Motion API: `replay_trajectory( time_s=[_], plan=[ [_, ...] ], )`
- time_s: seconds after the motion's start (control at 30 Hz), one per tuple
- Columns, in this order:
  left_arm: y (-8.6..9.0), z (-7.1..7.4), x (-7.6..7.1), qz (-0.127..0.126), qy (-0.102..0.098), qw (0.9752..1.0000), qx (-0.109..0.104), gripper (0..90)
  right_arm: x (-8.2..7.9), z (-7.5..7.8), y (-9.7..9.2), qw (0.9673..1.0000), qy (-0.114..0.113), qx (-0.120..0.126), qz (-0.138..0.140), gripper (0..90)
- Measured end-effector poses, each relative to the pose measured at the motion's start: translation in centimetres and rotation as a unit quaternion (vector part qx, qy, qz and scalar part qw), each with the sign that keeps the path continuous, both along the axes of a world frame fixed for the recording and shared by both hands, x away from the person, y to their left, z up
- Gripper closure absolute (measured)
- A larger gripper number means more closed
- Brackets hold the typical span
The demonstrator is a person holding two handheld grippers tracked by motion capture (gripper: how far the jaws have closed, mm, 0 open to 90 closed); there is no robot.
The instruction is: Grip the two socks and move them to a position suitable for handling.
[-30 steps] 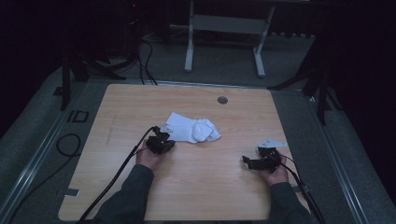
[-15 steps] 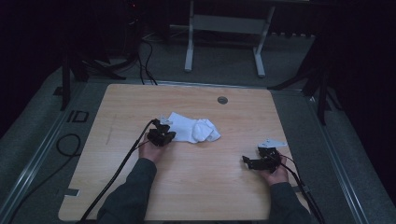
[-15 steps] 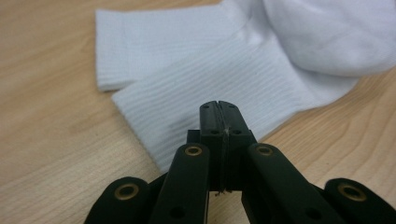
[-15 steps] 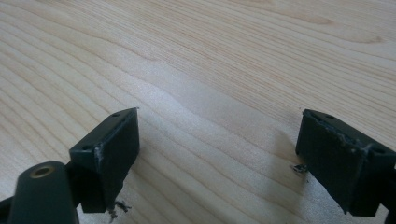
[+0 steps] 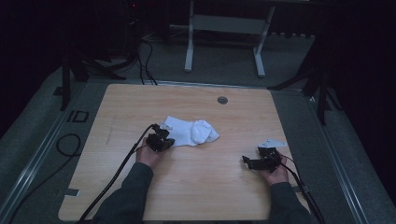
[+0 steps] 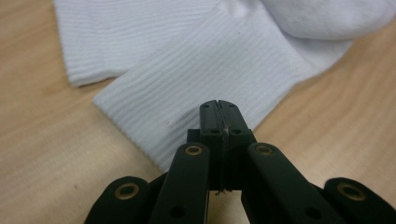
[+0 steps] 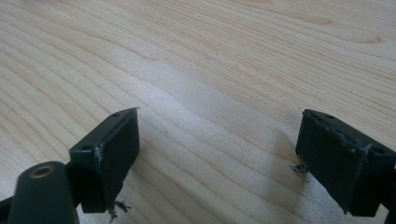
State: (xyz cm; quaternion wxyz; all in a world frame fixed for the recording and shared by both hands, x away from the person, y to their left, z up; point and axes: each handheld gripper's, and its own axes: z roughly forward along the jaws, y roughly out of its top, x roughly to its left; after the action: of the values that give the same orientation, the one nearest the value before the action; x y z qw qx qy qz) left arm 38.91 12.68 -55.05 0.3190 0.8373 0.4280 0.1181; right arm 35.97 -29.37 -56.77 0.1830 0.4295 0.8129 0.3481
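White ribbed cotton socks (image 5: 191, 131), two of them lying overlapped in a loose heap, sit around the middle of my light wood-grain counter (image 5: 196, 186), a bit left of centre. In the left gripper view the ribbed cuff of one sock (image 6: 196, 84) lies across the cuff of the other, with a rounded toe or heel part bunched at the upper right.

My left black hand-held gripper (image 5: 159, 140) is at the near left edge of the socks. Its jaws are clenched tight together, pads meeting, tips just over the cuff edge; I can't tell if any fabric is pinched between them, it looks like none. My left hand (image 5: 148, 156) is right behind it, and its black cable (image 5: 116, 179) trails back across the counter toward the near left corner.

My right black hand-held gripper (image 5: 261, 161) is well apart from the socks, near the right edge of the counter, jaws released and standing wide over bare wood with nothing between them. My right hand (image 5: 275, 175) holds it from behind. A grey three-cornered plate (image 5: 272, 143) sits on top of it.

Nothing lies between either gripper and the socks. A small round grey grommet (image 5: 222, 100) sits at the far edge of the counter, well clear. Beyond the counter a white metal frame (image 5: 224, 42) stands on grey floor (image 5: 289, 60), with black cables (image 5: 144, 56) to the left.
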Motion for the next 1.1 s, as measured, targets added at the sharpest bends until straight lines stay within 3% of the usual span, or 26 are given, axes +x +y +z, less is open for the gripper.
replay_trajectory(
  time_s=[0.1,0.2,0.4,0.63,0.67,0.9,1.1],
  plan=[
    [0.1,0.0,-0.2,-0.004,0.000,1.0000,0.002,90.0,0.0,0.0,0.0,1.0000,-0.003,0.001,0.003,17.3],
    [0.1,0.0,-0.2,-0.006,0.001,1.0000,0.003,90.0,-0.2,0.7,0.4,0.9999,0.006,-0.006,0.013,36.8],
    [0.1,0.0,-0.2,-0.007,0.003,1.0000,0.001,90.0,0.3,2.2,1.9,0.9991,-0.007,0.006,0.042,48.3],
    [0.1,0.0,-0.2,-0.007,0.003,1.0000,0.002,90.0,2.1,4.0,5.8,0.9958,-0.023,-0.017,0.088,53.8],
    [0.1,0.0,-0.2,-0.008,0.002,1.0000,0.002,90.0,3.0,4.1,7.1,0.9948,-0.023,-0.022,0.097,55.3],
    [0.1,0.0,-0.2,-0.009,0.003,1.0000,0.000,90.0,5.1,3.6,9.4,0.9937,-0.013,-0.020,0.110,59.9],
    [0.1,0.0,-0.2,-0.009,0.002,1.0000,0.001,90.0,6.9,3.1,11.7,0.9921,-0.007,-0.033,0.121,63.4]
  ],
)
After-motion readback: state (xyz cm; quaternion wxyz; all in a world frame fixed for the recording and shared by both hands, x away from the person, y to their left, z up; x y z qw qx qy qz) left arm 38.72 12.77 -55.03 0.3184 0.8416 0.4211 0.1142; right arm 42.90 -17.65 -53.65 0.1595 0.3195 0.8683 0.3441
